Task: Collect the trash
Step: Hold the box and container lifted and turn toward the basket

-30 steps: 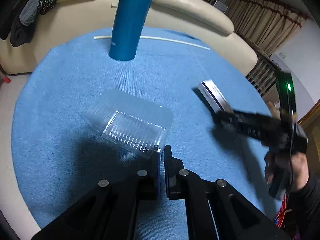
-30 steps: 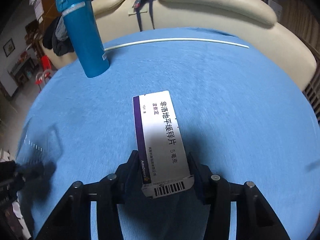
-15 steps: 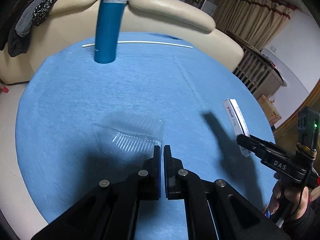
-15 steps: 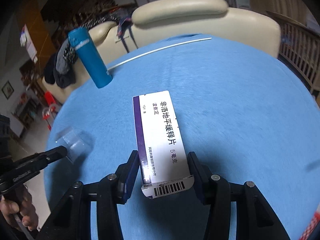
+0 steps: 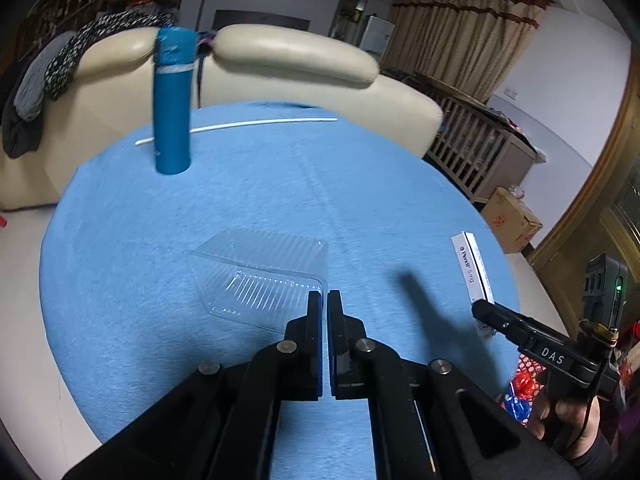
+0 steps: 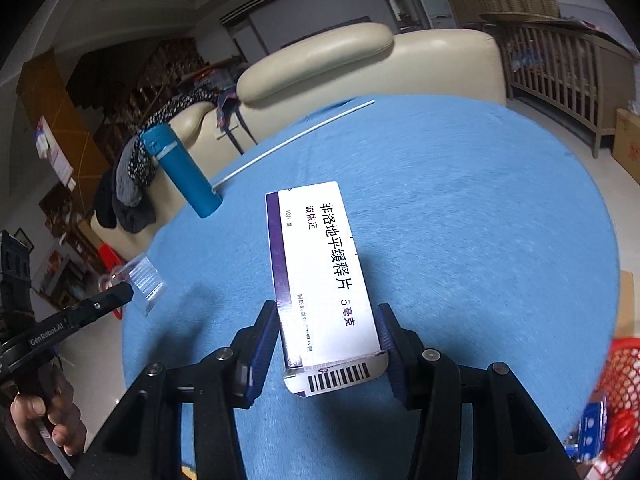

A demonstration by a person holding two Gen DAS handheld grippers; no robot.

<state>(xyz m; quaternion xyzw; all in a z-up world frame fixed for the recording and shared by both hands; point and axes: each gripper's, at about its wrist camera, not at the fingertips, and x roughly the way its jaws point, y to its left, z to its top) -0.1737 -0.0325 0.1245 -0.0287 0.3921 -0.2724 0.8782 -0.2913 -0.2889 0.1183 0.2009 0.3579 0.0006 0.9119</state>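
Observation:
A clear plastic clamshell container hangs just above the blue tablecloth. My left gripper is shut on its near corner. From the right wrist view the same container shows at the left gripper's tip, by the table's left edge. A white medicine box with a purple stripe is held lengthwise in my right gripper, whose pads press its two long sides. In the left wrist view that box sticks up from the right gripper near the table's right edge.
A tall blue flask stands at the far side of the round table, with a thin white rod behind it. A cream sofa draped with clothes lies beyond. A red mesh basket sits low beside the table's right edge.
Both grippers have drawn back and risen with their loads. The right one carried the medicine box out toward the table's right edge and rolled. The left one brought the container nearer.

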